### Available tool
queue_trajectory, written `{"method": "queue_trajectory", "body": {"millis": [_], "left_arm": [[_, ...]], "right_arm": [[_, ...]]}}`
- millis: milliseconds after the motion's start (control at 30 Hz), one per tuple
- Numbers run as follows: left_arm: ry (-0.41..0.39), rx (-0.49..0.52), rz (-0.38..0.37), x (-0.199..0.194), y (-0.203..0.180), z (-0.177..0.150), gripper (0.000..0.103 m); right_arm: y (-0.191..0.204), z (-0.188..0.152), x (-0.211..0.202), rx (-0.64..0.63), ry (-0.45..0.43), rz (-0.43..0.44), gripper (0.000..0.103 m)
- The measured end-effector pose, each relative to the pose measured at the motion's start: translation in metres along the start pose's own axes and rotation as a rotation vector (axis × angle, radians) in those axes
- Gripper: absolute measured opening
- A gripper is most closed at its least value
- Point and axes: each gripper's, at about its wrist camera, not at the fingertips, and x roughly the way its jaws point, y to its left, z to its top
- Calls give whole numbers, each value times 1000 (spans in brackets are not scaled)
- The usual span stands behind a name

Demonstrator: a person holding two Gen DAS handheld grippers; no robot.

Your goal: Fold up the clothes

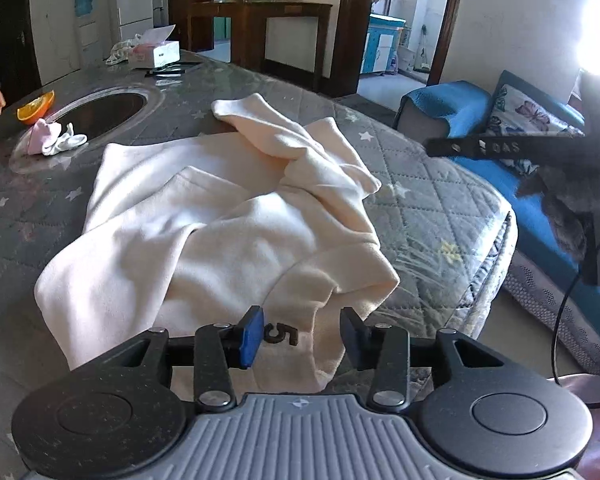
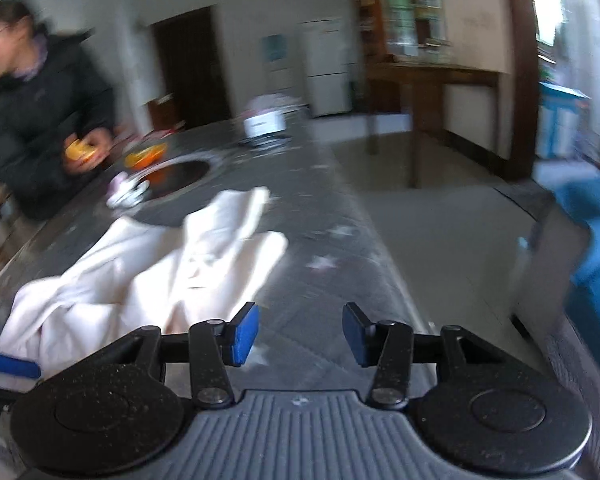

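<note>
A cream sweatshirt point(image 1: 204, 220) lies rumpled on the grey quilted table point(image 1: 432, 200), one sleeve reaching toward the far side. A dark "5" mark point(image 1: 281, 334) shows on its near edge. My left gripper point(image 1: 302, 338) is open, its fingers on either side of that near edge, empty. In the right wrist view the sweatshirt point(image 2: 148, 276) lies to the left, blurred. My right gripper point(image 2: 300, 334) is open and empty over bare table, to the right of the garment.
A round metal basin point(image 1: 104, 114) is set into the table at far left, with small socks point(image 1: 56, 140) and orange pieces point(image 1: 36, 108) beside it. A tissue box point(image 1: 156, 52) stands at the far end. A person point(image 2: 32, 120) stands at left. A blue sofa point(image 1: 540, 168) is on the right.
</note>
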Motion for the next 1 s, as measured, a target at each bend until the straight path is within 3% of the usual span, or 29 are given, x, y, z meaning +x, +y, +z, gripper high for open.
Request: {"method": "queue_trajectory", "body": {"millis": [233, 567, 767, 1000], "left_arm": [[-4, 55, -21, -6, -7, 12, 52], [0, 112, -38, 0, -25, 19, 55], [-7, 100, -20, 4, -30, 21, 56], [-31, 70, 3, 4, -22, 26, 56]], "right_arm": [[-27, -41, -46, 135, -98, -187, 50], [-83, -92, -86, 266, -60, -420, 51], [-91, -100, -88, 266, -39, -423, 51], [-69, -77, -67, 169, -39, -330, 51]]}}
